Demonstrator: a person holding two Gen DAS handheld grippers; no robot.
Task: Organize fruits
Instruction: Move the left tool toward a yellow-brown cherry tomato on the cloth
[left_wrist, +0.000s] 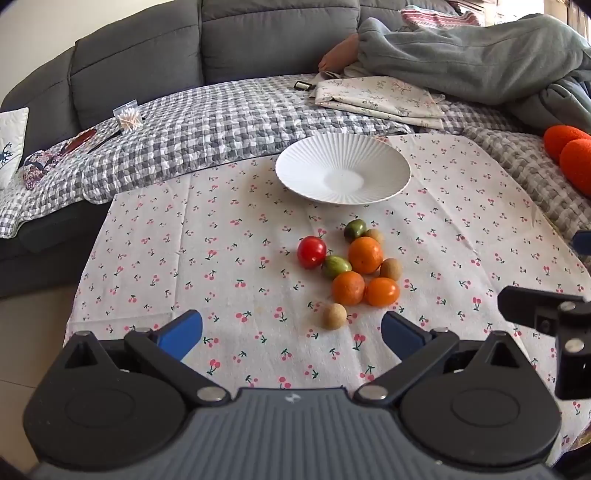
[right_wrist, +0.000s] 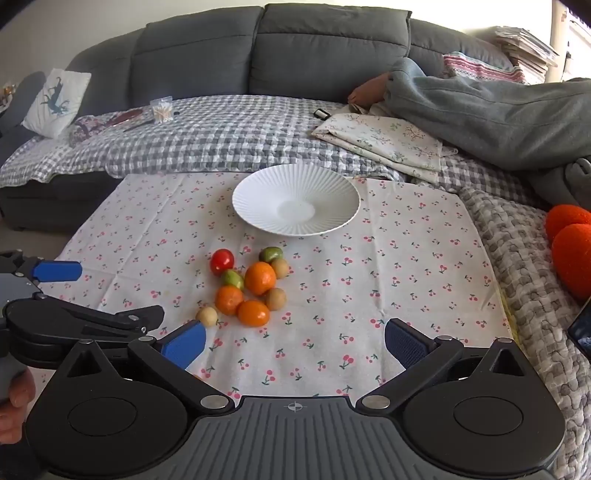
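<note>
A cluster of small fruits lies on the cherry-print cloth (left_wrist: 184, 258) in front of a white ribbed plate (left_wrist: 295, 173) (right_wrist: 251, 206) that holds nothing. The cluster has a red tomato (left_wrist: 311, 252) (right_wrist: 222, 260), three orange fruits (left_wrist: 365, 254) (right_wrist: 259, 277), two green ones (left_wrist: 335, 266) (right_wrist: 270, 254) and several small tan round ones (left_wrist: 335, 316) (right_wrist: 207, 316). My left gripper (left_wrist: 291, 336) stands open, short of the cluster, with the nearest tan fruit just beyond its blue fingertips. My right gripper (right_wrist: 295, 343) is open too, to the right of the fruits, nothing between its pads.
A grey sofa (right_wrist: 295, 48) with a checked quilt (right_wrist: 221, 140) runs behind the table. A person lies under a grey blanket (right_wrist: 498, 110), a foot showing. Folded floral fabric (right_wrist: 388, 144), a cotton-swab box (right_wrist: 162, 109) and orange plush shapes (right_wrist: 572, 240) sit around.
</note>
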